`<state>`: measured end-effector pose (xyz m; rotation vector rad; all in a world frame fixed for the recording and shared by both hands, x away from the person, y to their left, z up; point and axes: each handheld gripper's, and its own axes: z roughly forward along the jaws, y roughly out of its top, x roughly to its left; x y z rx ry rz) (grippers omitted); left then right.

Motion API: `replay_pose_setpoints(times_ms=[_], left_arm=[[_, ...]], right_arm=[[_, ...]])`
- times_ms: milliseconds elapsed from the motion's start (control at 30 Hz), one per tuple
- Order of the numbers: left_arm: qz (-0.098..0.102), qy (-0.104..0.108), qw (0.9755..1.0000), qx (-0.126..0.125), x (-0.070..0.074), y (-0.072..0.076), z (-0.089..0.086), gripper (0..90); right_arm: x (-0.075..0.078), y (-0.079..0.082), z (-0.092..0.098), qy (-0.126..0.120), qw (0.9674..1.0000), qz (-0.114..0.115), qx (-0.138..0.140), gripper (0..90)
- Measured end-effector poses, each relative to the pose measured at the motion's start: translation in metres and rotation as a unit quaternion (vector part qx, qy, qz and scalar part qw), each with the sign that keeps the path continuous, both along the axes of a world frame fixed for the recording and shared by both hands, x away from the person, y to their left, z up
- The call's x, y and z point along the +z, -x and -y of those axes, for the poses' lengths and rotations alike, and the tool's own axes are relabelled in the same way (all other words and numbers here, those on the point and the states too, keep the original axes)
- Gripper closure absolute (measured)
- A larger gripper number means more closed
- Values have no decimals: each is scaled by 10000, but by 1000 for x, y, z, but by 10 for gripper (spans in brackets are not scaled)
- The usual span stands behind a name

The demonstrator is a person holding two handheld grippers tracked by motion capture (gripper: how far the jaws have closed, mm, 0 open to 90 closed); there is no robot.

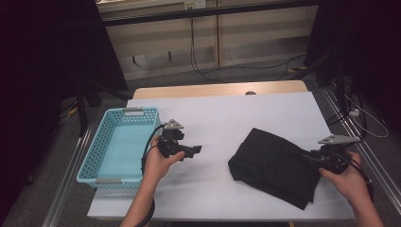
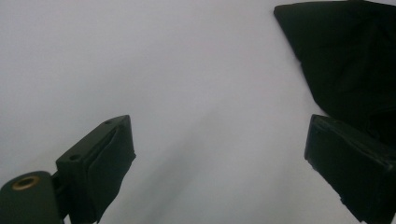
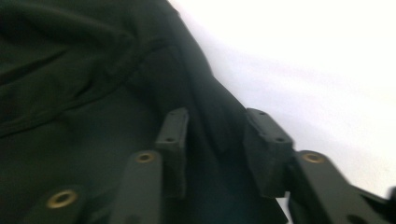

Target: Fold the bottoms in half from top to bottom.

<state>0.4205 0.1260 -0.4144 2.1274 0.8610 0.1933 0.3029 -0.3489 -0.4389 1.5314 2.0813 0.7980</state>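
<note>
Cloth first: a folded black garment point(image 1: 274, 165) lies on the white table cover point(image 1: 217, 123) at about four o'clock from the table's middle, well apart from the light blue perforated basket point(image 1: 118, 144) sitting at nine o'clock. I judge the work in hand to be folding or tidying that garment, perhaps with the basket as its destination, though nothing lies in the basket that I can make out.

My right gripper point(image 1: 316, 156) sits at the garment's three o'clock edge. In the right gripper view its jaws stand partly apart over the dark fabric point(image 3: 93, 93), with a ridge of cloth running up between them; the pads do not appear to press on it, so I read this as a narrow gap, not a grip.

My left gripper point(image 1: 191, 150) hovers over bare cover between basket and garment, pointing toward three o'clock. In the left gripper view its jaws are spread wide with nothing between them, and the garment's corner point(image 2: 341, 56) shows at one o'clock.

Next, I think, the right jaws must either close on that edge fold or back off to a better spot, while the left travels toward the garment's near corner to share the lift.
</note>
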Motion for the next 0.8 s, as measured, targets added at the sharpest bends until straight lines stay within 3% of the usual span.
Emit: replay_pose_setpoints(times_ms=[133, 200, 300, 467, 500, 533, 667, 733, 800], left_arm=[[2, -35, 10000, -28, 0, -1, 0, 83], [7, -34, 10000, -28, 0, -1, -1, 83], [8, -7, 10000, -5, 0, 0, 0, 83], [-16, -62, 10000, -42, -2, 0, 2, 83], [-16, -62, 10000, -42, -2, 0, 2, 83], [-21, -34, 10000, -31, -3, 1, 5, 83], [11, -76, 9999, -87, -3, 1, 7, 83], [-31, -48, 9999, -99, -4, 1, 9, 83], [-24, -61, 9999, -85, -5, 2, 11, 82]], right_arm=[[-7, -1, 2, -129, 9998, -173, -4, 528], [-10, -1, 4, -417, 9990, -184, 11, 617], [-10, -1, 5, -595, 9979, -238, 68, 748], [-10, -3, 7, -744, 9967, -277, 163, 815], [-10, -3, 7, -744, 9967, -277, 163, 815], [-6, -4, 5, -561, 9981, -188, 199, 819], [8, -8, 5, -385, 9989, 206, 185, 819], [8, -13, 4, -272, 9992, 216, 192, 812], [1, -16, 3, -176, 9997, 84, 164, 786]])
